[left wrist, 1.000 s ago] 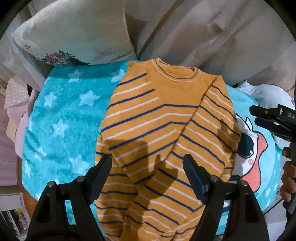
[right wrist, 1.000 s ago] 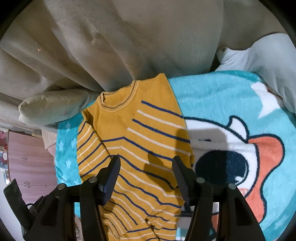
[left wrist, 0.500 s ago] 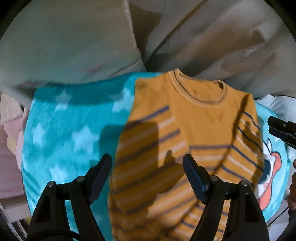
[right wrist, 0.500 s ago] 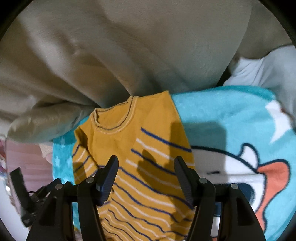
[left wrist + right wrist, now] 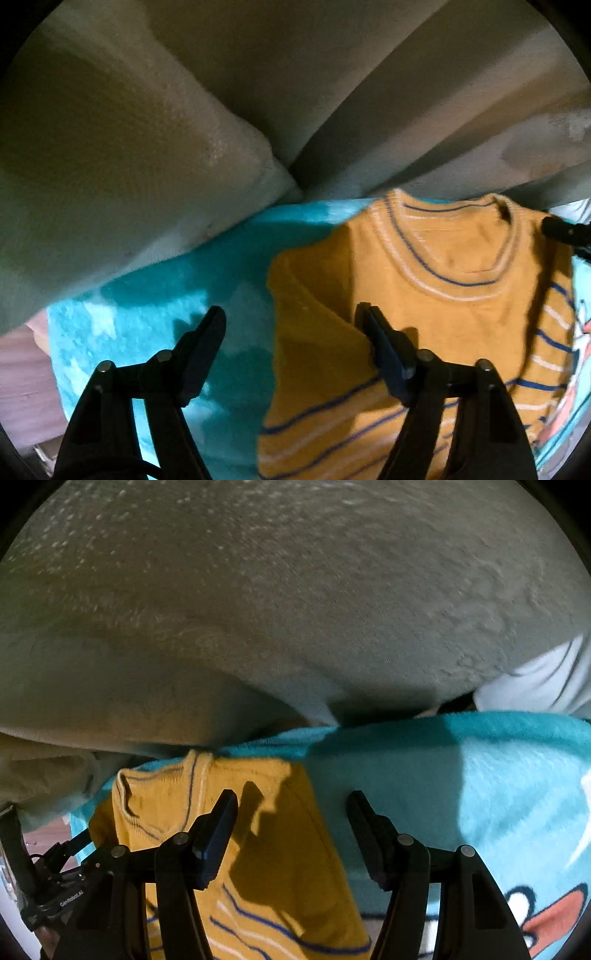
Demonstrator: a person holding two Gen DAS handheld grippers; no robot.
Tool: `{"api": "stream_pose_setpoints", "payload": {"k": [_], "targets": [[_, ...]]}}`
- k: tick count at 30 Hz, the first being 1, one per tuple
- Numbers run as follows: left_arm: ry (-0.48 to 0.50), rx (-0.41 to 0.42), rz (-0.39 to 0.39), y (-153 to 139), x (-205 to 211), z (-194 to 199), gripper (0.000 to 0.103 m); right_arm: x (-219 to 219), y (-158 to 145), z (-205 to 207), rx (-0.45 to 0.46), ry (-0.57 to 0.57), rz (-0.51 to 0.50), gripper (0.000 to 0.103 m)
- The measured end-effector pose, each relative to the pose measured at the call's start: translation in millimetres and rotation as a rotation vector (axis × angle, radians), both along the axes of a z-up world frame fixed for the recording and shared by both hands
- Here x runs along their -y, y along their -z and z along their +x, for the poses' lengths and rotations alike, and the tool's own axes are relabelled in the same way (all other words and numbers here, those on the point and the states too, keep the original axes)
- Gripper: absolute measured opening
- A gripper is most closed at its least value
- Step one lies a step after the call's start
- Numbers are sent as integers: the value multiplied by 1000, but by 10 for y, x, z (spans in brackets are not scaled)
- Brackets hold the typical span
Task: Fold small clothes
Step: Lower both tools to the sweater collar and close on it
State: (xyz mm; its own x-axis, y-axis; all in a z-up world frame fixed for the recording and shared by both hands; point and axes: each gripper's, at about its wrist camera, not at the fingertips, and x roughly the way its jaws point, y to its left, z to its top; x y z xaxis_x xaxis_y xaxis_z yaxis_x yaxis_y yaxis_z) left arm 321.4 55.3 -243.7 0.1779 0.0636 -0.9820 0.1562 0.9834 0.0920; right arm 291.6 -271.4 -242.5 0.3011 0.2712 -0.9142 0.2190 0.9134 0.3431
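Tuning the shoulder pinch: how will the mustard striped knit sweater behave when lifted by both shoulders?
The mustard striped knit sweater is probably floppy: it lies flat, sleeves folded across, so the body should hang and sag. Likely light. The fluffy teal blanket may drag on the knit. Each shoulder edge sits between open jaws, left gripper, right gripper.

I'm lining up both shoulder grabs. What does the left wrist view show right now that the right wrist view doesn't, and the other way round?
Only the left wrist view: the sweater's whole striped collar, and the left gripper, jaws apart, astride one shoulder edge, one finger over the blanket.

Only the right wrist view: the blanket's cartoon print and a pale blue cloth; the right gripper, jaws apart, straddles the other shoulder edge.

Both: the orange striped sweater flat on the turquoise blanket below grey cushions. Both grippers' jaws have just been closing; nothing is pinched yet.
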Motion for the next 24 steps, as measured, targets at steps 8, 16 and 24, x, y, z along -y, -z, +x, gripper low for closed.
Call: {"api": "stream_pose_setpoints", "payload": {"k": [8, 16, 24], "targets": [[-18, -14, -85, 18, -18, 1, 7, -85, -28, 91, -28, -27, -62, 10], [16, 164, -184, -816, -73, -758, 6, 35, -780, -570, 201, -5, 67, 9], [-134, 213, -207, -1378, -641, -1849, 6, 99, -1274, -1980, 322, -83, 188, 9]]}}
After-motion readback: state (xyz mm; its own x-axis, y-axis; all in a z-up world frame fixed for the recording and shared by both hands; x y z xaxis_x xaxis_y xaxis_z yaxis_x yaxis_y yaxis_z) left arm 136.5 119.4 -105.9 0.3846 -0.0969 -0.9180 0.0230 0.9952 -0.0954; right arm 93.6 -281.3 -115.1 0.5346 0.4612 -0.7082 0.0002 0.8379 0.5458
